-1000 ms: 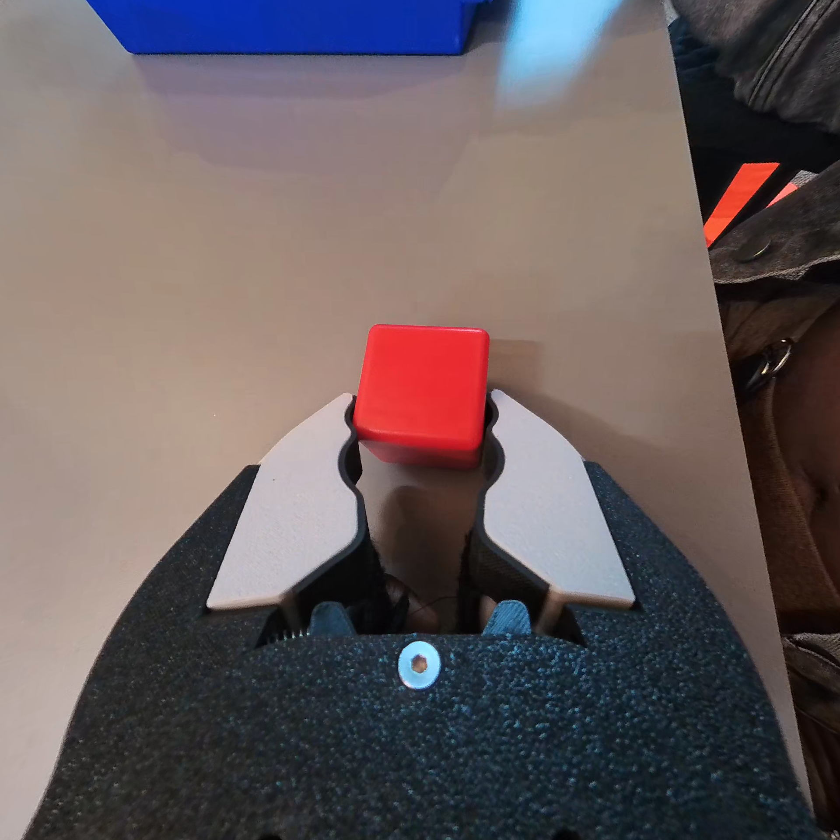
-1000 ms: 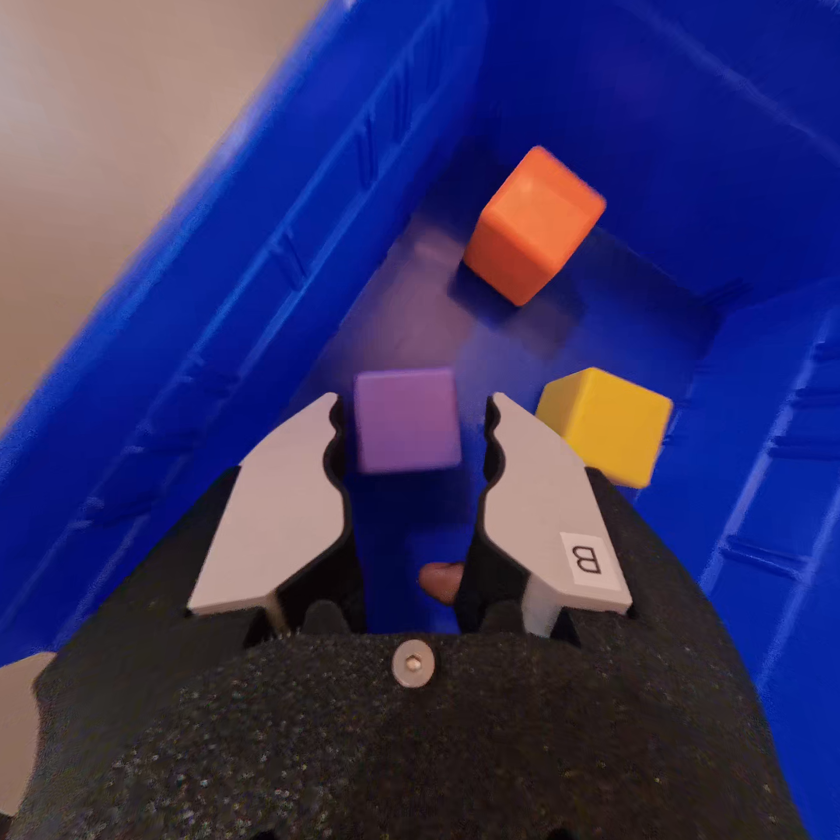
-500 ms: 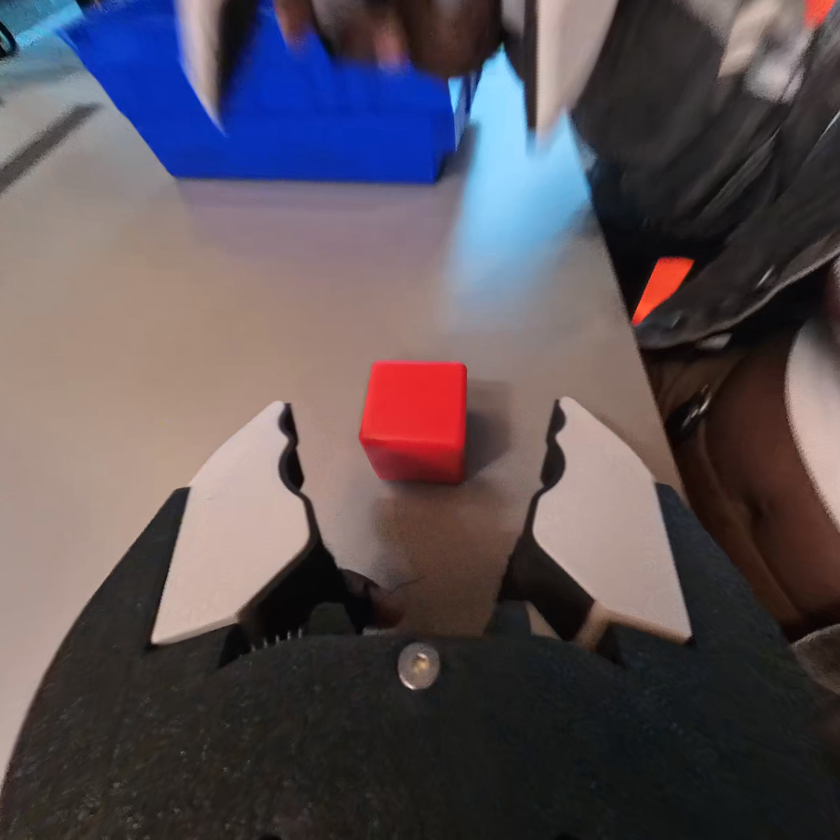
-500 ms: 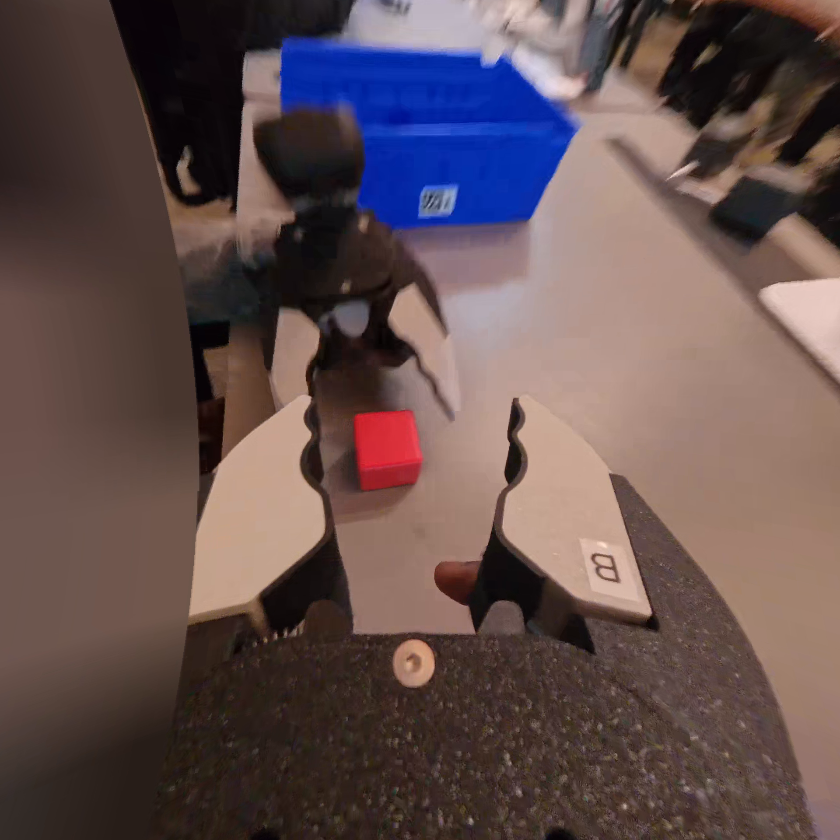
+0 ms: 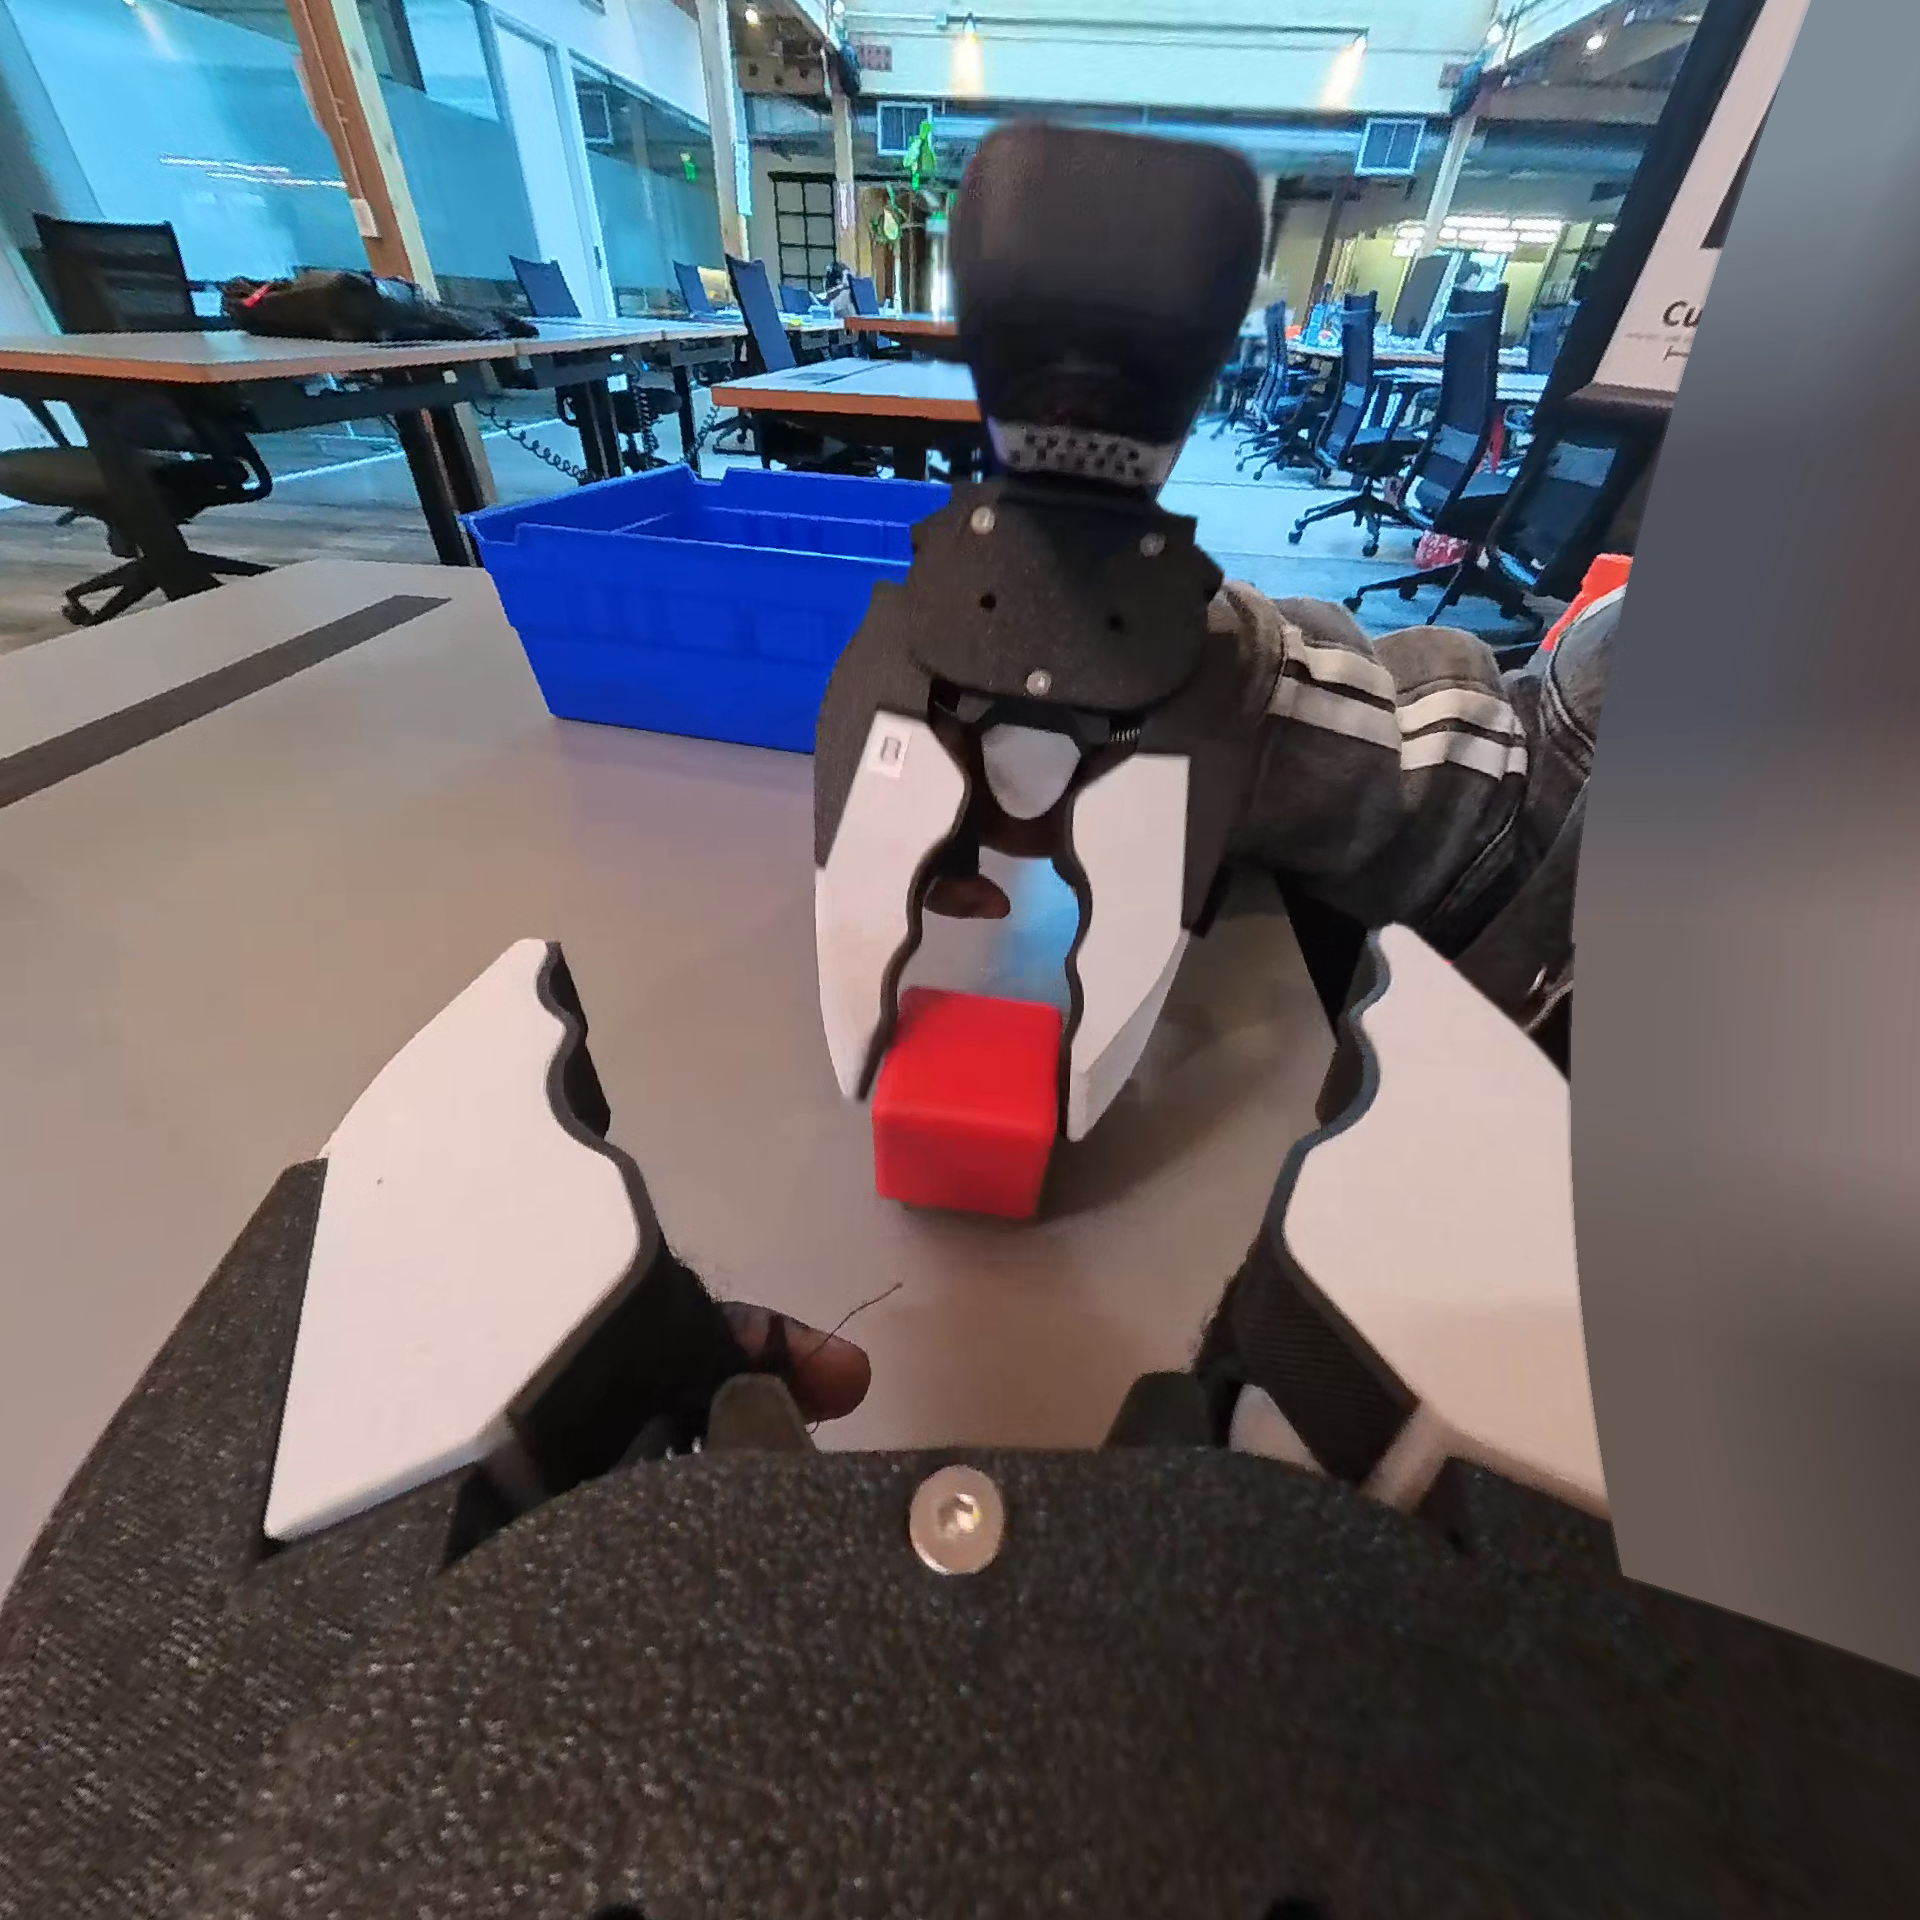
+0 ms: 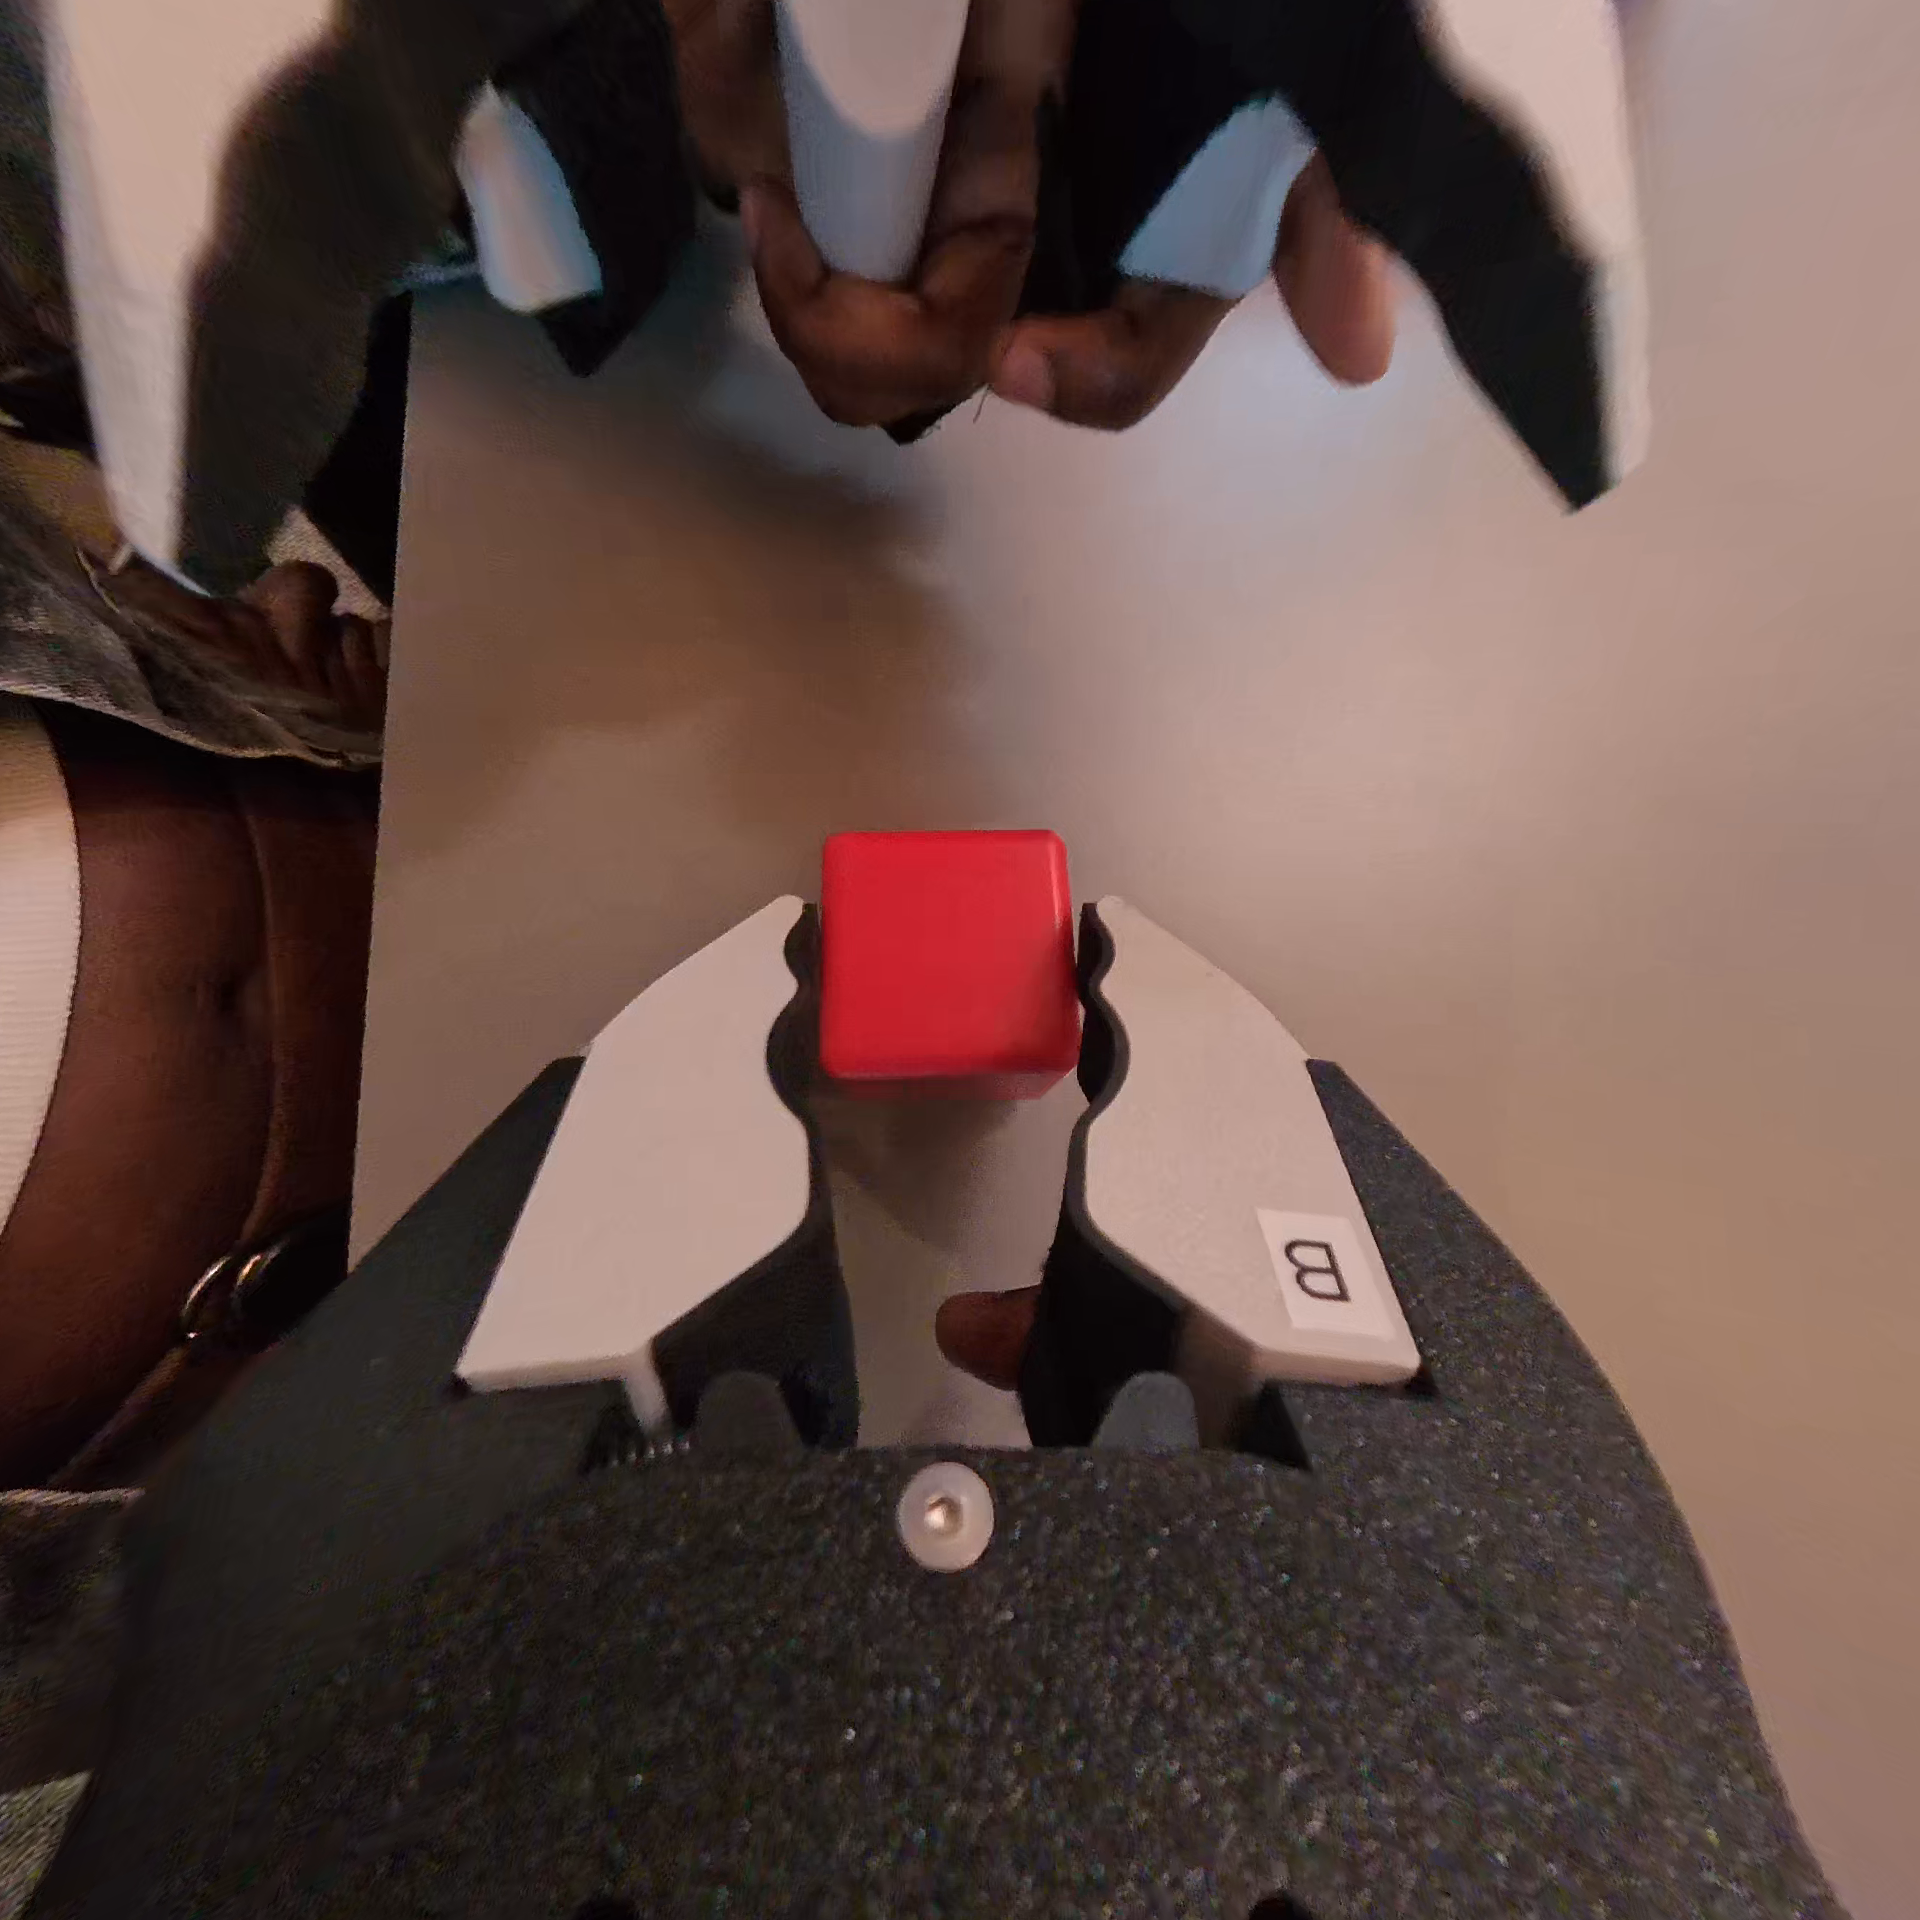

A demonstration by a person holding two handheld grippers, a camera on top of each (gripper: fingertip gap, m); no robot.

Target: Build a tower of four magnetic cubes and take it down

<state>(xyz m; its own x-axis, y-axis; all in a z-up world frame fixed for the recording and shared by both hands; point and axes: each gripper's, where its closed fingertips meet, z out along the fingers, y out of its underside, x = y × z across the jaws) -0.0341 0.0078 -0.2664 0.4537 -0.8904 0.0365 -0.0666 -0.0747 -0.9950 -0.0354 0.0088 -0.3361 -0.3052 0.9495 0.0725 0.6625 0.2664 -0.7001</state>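
Observation:
A red cube point(image 5: 961, 1112) sits on the grey table point(image 5: 312, 883). My right gripper point(image 6: 948, 914) comes down on it from above, and its two pads press the cube's left and right faces point(image 6: 945, 956). The left wrist view shows the same grip from the front, with the right gripper point(image 5: 966, 1091) straddling the cube. My left gripper point(image 5: 961, 945) is wide open and empty, drawn back from the cube with its fingers well clear on both sides. No other cubes are in view.
A blue bin point(image 5: 675, 623) stands farther back on the table. A person's dark striped sleeve point(image 5: 1351, 748) lies right of the cube. The hand holding the left gripper point(image 6: 935, 312) hangs beyond the cube. The table edge point(image 6: 384, 831) runs at the left. The gap from one gripper's tips to the other's is roughly 7 cm.
My left gripper let go of the red cube, opened wide and drew back. My right gripper left the purple cube in the bin, swung over and shut on the red cube.

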